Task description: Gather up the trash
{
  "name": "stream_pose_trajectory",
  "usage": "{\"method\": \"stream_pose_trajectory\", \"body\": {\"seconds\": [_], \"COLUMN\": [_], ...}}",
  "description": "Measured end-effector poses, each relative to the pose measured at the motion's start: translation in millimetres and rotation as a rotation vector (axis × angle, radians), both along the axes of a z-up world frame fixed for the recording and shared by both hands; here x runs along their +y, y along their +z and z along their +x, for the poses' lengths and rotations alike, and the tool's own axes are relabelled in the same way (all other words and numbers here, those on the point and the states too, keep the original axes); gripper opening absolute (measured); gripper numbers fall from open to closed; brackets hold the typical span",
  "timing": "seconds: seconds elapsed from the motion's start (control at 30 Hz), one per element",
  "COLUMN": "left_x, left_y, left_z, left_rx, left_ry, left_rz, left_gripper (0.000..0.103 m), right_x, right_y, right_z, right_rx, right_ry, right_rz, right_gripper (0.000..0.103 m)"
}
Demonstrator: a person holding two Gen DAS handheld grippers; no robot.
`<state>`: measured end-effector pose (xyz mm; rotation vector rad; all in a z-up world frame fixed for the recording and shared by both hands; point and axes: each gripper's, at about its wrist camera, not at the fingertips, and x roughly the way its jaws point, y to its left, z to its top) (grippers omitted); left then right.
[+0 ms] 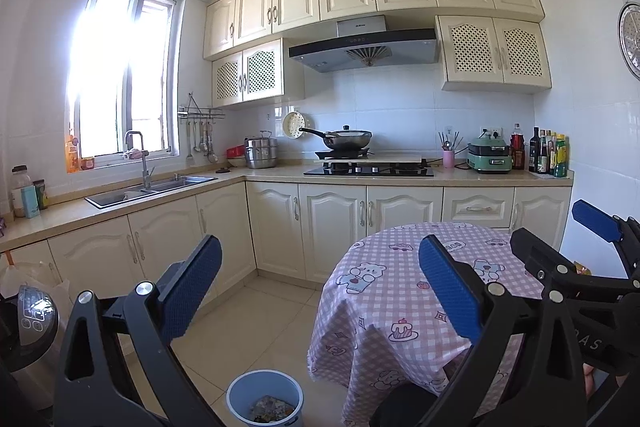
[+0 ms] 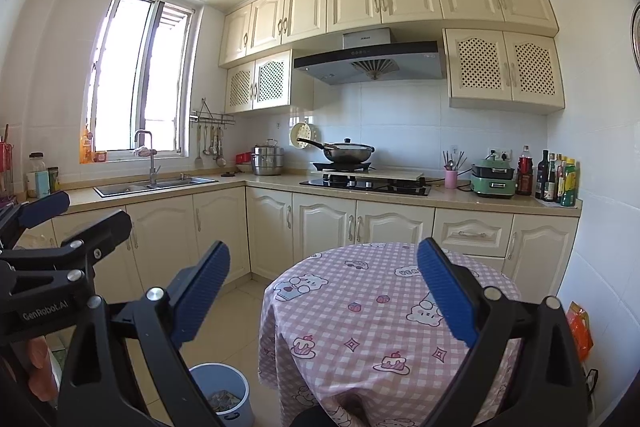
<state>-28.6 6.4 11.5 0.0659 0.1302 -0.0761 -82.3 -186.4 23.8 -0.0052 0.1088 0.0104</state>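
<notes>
Below the left jaws, the blue bin [image 1: 265, 397] is cut by the picture's lower edge, and the trash in it [image 1: 271, 409] is a mottled heap too small to sort into items. In the right wrist view the same bin sits under the left-hand finger [image 2: 200, 297], which hides part of its rim. An orange packet [image 2: 581, 329] lies beyond the right-hand finger at the edge of the round counter's checked cloth [image 2: 360, 315]; its print is unreadable. The bottles [image 2: 556, 177] far past the jaws carry labels too small to read (colours only). A round metal steamer plate [image 1: 630, 41] is cropped by the fisheye rim.
</notes>
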Motion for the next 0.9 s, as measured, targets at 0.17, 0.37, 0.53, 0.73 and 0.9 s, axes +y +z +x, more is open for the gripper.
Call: {"method": "stream_pose_trajectory", "body": {"seconds": [0.17, 0.37, 0.53, 0.73, 0.9], "left_x": [0.9, 2.7, 4.7, 5.6, 5.9], "left_y": [-0.7, -1.0, -1.9, -0.9, -2.1], "left_z": [-0.7, 0.1, 1.3, 4.1, 4.7], "left_rx": [0.003, 0.006, 0.012, 0.019, 0.025], "left_ry": [-0.001, -0.004, -0.002, 0.001, 0.004], "left_rz": [0.0, 0.001, 0.002, 0.001, 0.0], "left_gripper": [0.096, 0.096, 0.096, 0.096, 0.096], "right_x": [0.5, 0.6, 0.7, 1.1, 1.3], "right_y": [-0.6, -0.6, -1.3, -2.6, -5.1], "right_z": [-0.1, 0.3, 1.1, 2.0, 3.3], "right_rx": [0.004, 0.006, 0.01, 0.014, 0.018], "right_ry": [0.0, -0.002, -0.002, 0.001, 0.004], "right_rz": [0.003, 0.005, 0.008, 0.008, 0.009], "right_gripper": [0.093, 0.093, 0.093, 0.093, 0.093]}}
